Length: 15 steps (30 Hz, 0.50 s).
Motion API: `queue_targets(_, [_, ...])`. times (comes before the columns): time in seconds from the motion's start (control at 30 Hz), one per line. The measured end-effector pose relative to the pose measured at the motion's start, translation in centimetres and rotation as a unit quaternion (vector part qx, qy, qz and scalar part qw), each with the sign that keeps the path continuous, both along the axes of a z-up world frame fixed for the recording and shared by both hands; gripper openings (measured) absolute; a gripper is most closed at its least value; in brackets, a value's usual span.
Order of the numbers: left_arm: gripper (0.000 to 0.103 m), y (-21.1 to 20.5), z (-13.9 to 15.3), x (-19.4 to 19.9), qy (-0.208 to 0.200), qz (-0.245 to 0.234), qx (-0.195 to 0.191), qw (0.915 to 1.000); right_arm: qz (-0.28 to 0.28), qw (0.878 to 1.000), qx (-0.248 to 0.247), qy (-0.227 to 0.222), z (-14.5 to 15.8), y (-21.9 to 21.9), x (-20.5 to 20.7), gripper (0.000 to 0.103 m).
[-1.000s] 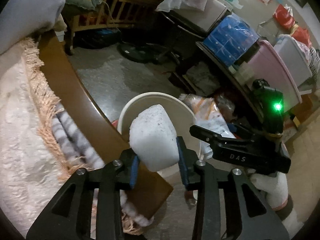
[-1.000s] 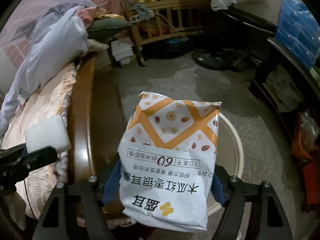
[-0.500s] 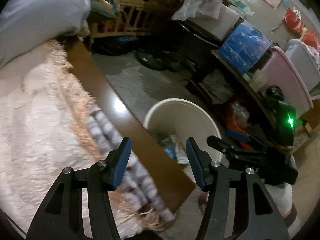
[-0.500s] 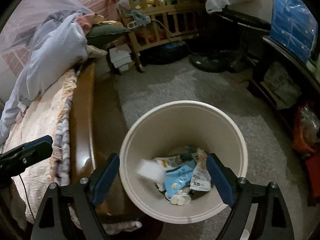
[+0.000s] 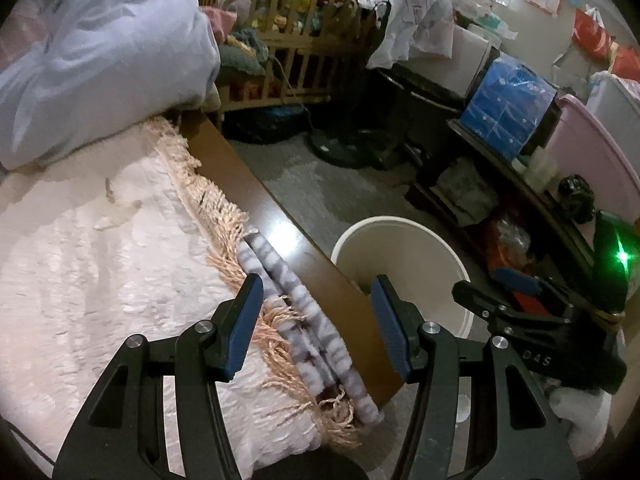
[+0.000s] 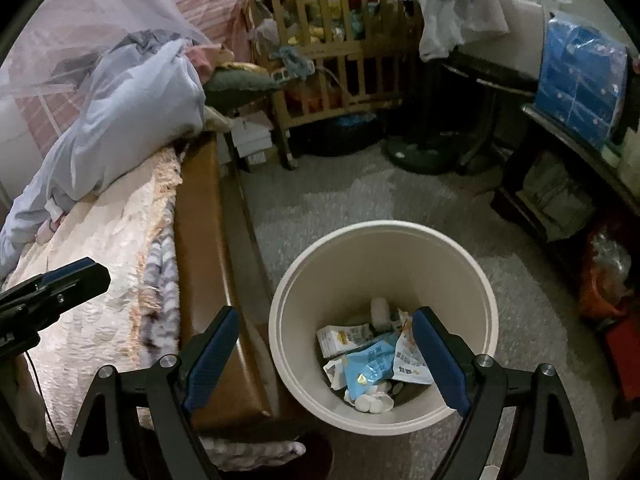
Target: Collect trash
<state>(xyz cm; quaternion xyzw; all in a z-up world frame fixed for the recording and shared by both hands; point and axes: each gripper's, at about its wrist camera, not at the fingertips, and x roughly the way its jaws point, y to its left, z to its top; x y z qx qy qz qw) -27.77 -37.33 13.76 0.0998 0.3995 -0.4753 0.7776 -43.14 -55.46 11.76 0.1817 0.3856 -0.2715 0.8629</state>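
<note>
Trash [image 6: 378,364] lies at the bottom of the cream bin [image 6: 486,292] on the floor beside the bed's wooden rail [image 6: 200,248]: snack wrappers and small white pieces. We find the right tool [image 6: 326,356] above the bin, jaws wide apart and empty. Left tool [image 5: 318,324] hangs over the rail next to the bin, jaws parted, empty. We judge the drop step complete; next calls for locating further litter away from the bin.

Setting: home bedroom. Bed [image 5: 100,280] with fringed cover; wooden crib [image 6: 336,60] beyond its far end; waste bin [image 6: 384,320] on floor beside bed.
</note>
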Motion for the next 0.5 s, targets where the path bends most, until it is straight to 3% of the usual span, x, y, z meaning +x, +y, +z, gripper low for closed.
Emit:
queue_targets(0.23, [0.055, 1.1, 2.6, -3.0, -0.059, 0.01, -0.023, 0.9979, -0.02, 0.998, -0.049, -0.032, 2.9, 2.1, -2.2, 0.086])
queue_targets(0.5, [0.055, 1.5, 4.4, -5.7, -0.091, -0.004, -0.037, 0.9952, -0.055, 0.992, -0.088, -0.068, 5.8, 3.8, -4.9, 0.086])
